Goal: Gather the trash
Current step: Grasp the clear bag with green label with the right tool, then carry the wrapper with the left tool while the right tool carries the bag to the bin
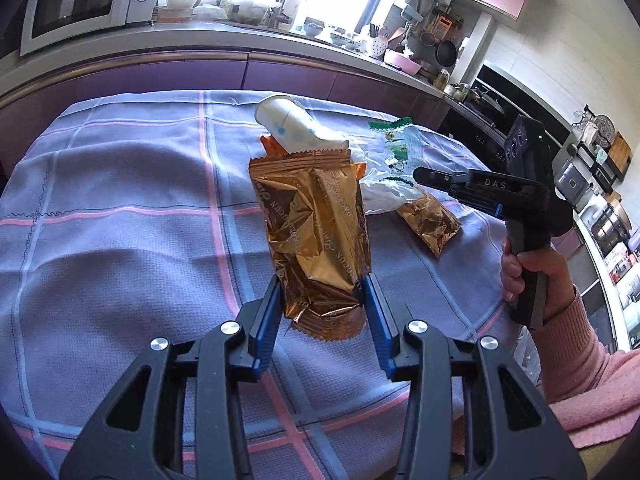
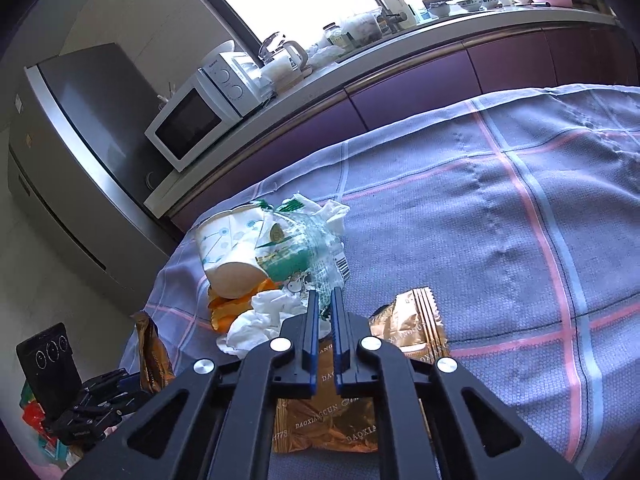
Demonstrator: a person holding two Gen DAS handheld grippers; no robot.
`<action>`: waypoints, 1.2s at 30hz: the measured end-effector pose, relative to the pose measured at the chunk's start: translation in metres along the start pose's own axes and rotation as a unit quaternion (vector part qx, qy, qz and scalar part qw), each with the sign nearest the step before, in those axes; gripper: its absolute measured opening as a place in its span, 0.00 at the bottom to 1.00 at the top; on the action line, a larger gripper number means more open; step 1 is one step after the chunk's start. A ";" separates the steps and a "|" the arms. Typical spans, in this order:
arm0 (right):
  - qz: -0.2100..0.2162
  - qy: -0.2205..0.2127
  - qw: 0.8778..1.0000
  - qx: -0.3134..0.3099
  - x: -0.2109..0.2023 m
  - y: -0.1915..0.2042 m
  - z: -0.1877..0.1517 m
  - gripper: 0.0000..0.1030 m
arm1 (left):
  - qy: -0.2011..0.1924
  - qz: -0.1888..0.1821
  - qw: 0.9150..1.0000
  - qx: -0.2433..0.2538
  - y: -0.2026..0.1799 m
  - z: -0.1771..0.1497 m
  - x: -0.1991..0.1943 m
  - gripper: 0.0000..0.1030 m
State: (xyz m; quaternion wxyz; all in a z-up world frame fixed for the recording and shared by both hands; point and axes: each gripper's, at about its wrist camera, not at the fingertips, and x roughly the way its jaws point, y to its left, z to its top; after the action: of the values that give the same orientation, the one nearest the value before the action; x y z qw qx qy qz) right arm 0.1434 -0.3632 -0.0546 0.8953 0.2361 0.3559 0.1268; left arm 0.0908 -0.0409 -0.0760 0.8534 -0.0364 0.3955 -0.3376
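My left gripper (image 1: 323,286) is shut on a gold foil wrapper (image 1: 316,236) and holds it upright above the checked tablecloth (image 1: 120,208). Behind it lie a paper cup (image 1: 296,124), a white tissue (image 1: 380,192), a green and clear wrapper (image 1: 400,140) and a second gold wrapper (image 1: 430,220). My right gripper (image 1: 420,174) hovers over that pile. In the right wrist view its jaws (image 2: 325,298) are nearly closed and empty, above the second gold wrapper (image 2: 412,328), with the cup (image 2: 232,248), the green wrapper (image 2: 304,248) and the tissue (image 2: 264,320) just ahead.
A purple-fronted kitchen counter (image 1: 240,72) runs behind the table, with a microwave (image 1: 80,0) and dishes on it. A steel fridge (image 2: 80,152) stands beyond the table's end. An orange wrapper (image 2: 228,308) lies under the cup.
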 end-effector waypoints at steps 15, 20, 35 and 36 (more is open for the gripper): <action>0.029 -0.036 0.998 -0.048 -0.031 0.046 -0.002 0.03 | -0.032 0.035 0.999 -0.026 0.032 -0.005 -0.035 0.39; 0.059 -0.028 0.995 -0.070 -0.027 0.073 -0.006 0.03 | -0.046 0.048 0.997 -0.039 0.043 -0.010 -0.052 0.39; 0.153 0.049 0.977 -0.139 0.032 0.169 -0.027 0.03 | -0.088 0.096 0.988 -0.081 0.092 -0.029 -0.113 0.39; 0.158 0.055 0.975 -0.145 0.036 0.176 -0.028 0.03 | -0.091 0.100 0.987 -0.086 0.097 -0.031 -0.118 0.39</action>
State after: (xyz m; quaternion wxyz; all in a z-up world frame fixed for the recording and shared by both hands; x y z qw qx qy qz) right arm 0.1396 -0.1887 -0.0030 0.8675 0.1500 0.3405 0.3300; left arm 0.0678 0.1110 -0.0527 0.9091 -0.1003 0.3454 -0.2101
